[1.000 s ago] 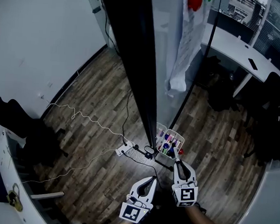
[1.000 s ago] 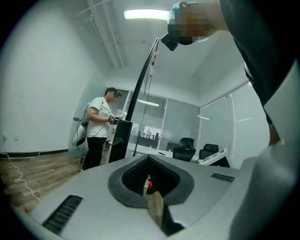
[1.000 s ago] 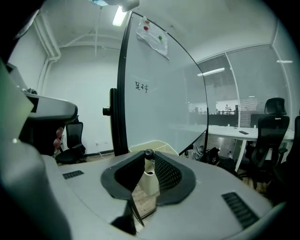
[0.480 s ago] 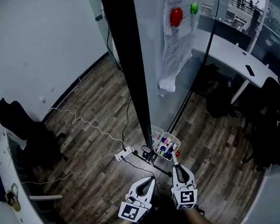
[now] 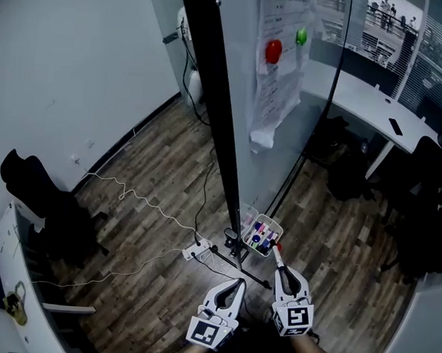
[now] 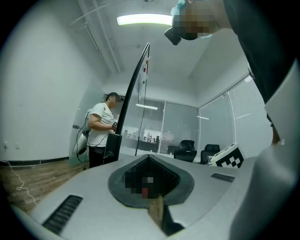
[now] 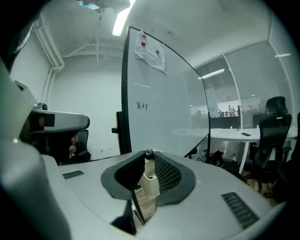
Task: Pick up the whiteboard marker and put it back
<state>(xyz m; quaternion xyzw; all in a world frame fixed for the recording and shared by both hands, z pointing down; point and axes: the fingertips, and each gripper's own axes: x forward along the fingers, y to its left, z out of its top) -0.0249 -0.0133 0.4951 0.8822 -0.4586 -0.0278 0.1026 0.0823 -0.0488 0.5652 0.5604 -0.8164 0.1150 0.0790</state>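
My right gripper (image 5: pixel 281 267) is shut on a slim whiteboard marker (image 5: pixel 277 254). The marker's red end points at a white tray (image 5: pixel 246 224) of several coloured markers at the foot of the whiteboard (image 5: pixel 285 101), and stops just short of it. In the right gripper view the marker's dark end (image 7: pixel 148 153) pokes out where the jaws of the right gripper (image 7: pixel 149 157) meet, with the tray (image 7: pixel 150 182) seen below it. My left gripper (image 5: pixel 237 283) hangs beside the right one, shut and holding nothing. In its own view the left gripper (image 6: pixel 149 158) points into the room.
A power strip (image 5: pixel 196 248) with cables lies on the wood floor left of the tray. A black post (image 5: pixel 215 97) frames the whiteboard. Red (image 5: pixel 273 51) and green (image 5: pixel 301 37) magnets pin paper to it. A person (image 6: pixel 101 133) stands by the board. A desk (image 5: pixel 375 99) stands behind.
The head view has swung up, so more of the whiteboard and its magnets shows. Both grippers stay low in the view, the right still holding the marker near the tray.
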